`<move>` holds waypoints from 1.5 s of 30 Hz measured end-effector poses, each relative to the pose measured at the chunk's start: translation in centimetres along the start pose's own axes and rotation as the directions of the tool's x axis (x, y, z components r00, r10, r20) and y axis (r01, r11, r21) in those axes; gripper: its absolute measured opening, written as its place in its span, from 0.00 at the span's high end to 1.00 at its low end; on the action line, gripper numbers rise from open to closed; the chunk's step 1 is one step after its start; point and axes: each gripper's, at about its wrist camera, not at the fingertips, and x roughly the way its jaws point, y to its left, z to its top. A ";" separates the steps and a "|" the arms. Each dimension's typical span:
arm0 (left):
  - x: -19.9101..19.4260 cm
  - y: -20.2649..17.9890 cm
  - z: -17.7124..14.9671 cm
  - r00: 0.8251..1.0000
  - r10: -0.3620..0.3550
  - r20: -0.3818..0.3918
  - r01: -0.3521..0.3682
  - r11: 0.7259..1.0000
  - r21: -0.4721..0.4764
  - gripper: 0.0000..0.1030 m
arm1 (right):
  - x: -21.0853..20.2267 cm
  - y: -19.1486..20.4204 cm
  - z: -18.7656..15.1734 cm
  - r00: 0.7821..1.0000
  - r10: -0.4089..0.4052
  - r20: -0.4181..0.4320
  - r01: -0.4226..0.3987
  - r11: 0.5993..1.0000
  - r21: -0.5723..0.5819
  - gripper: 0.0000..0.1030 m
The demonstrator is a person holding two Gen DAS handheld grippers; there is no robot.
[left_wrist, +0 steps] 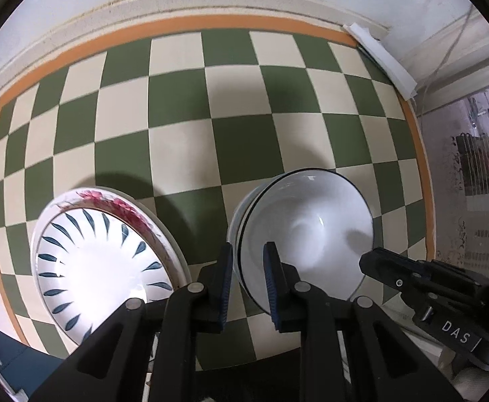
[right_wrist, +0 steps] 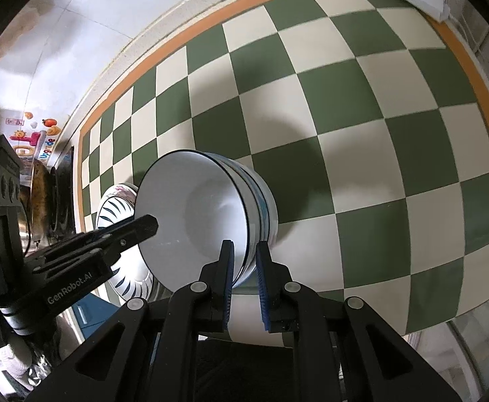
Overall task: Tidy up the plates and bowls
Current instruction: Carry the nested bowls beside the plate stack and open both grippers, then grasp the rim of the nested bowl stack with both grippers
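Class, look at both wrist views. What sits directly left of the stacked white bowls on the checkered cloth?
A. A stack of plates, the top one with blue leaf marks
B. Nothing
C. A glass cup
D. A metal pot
A: the plates, topped by blue leaf marks, lie left of the stacked white bowls.

text: "das" on right gripper [left_wrist: 458, 335] | "genrobot.ai" on left gripper [right_wrist: 73, 289]
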 end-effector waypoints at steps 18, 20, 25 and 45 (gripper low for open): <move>-9.7 -1.0 -4.0 0.980 -0.023 0.199 -0.004 0.991 0.133 0.09 | -9.6 4.1 -6.5 0.978 -0.027 0.207 0.040 0.998 -0.058 0.24; -10.5 -1.0 -4.4 0.977 -0.031 0.211 0.001 0.990 0.138 0.09 | -10.6 4.5 -7.2 0.973 -0.041 0.227 0.059 0.996 -0.071 0.19; -12.1 -1.0 -5.7 0.975 -0.067 0.212 0.036 0.989 0.146 0.09 | -13.0 5.2 -8.6 0.960 -0.065 0.272 0.090 0.993 -0.082 0.10; -16.0 -1.2 -8.6 0.955 -0.122 0.269 0.093 0.989 0.119 0.01 | -18.7 6.4 -11.5 0.928 -0.077 0.365 0.120 0.988 -0.096 0.05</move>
